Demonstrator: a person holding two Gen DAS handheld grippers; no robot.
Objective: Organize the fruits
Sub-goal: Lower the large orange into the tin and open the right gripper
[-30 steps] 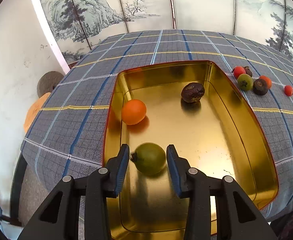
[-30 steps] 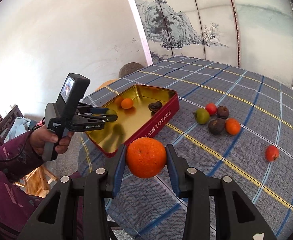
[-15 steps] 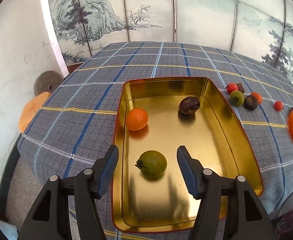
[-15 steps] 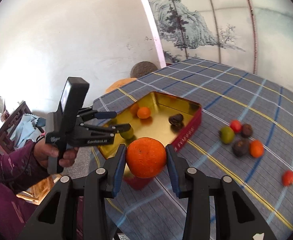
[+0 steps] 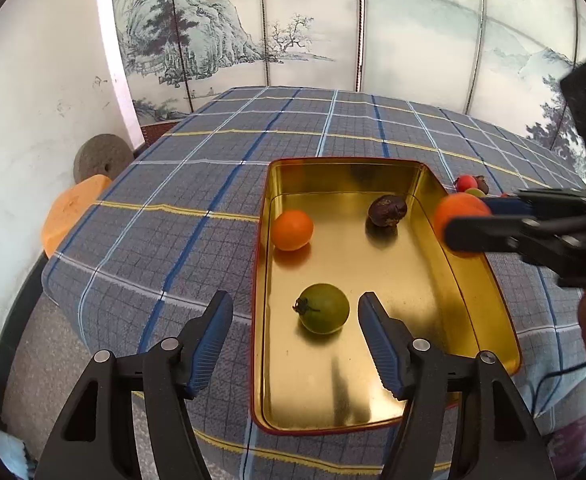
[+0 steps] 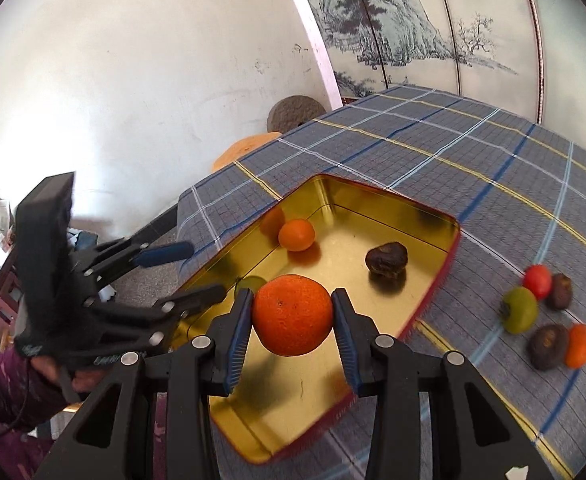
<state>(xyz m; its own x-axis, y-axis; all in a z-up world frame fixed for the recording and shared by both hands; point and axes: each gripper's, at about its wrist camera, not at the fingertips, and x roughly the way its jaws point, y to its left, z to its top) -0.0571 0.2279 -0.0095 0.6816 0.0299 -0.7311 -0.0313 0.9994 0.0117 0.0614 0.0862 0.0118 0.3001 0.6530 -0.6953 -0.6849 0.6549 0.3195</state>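
A gold tin tray [image 5: 485, 280] [image 6: 393, 208] lies on the plaid table. It holds a small orange [image 5: 292, 229] [image 6: 296, 234], a dark wrinkled fruit [image 5: 387, 210] [image 6: 386, 258] and a green fruit [image 5: 323, 308] [image 6: 251, 282]. My left gripper [image 5: 295, 316] is open and empty, its fingers either side of the green fruit and drawn back above it. My right gripper [image 6: 292, 316] is shut on a large orange [image 6: 292, 314] [image 5: 459, 216] and holds it over the tray's near right edge.
Several loose fruits lie on the cloth right of the tray: a red one [image 6: 537, 281], a green one [image 6: 519, 309], two dark ones [image 6: 548, 346] and an orange one [image 6: 578, 345]. A stone disc [image 5: 97, 158] and an orange cushion [image 5: 73, 212] sit beyond the table's left edge.
My left gripper opened, let go of the green fruit in the tray and drew back. My right gripper carried the large orange from beside the tray to over it.
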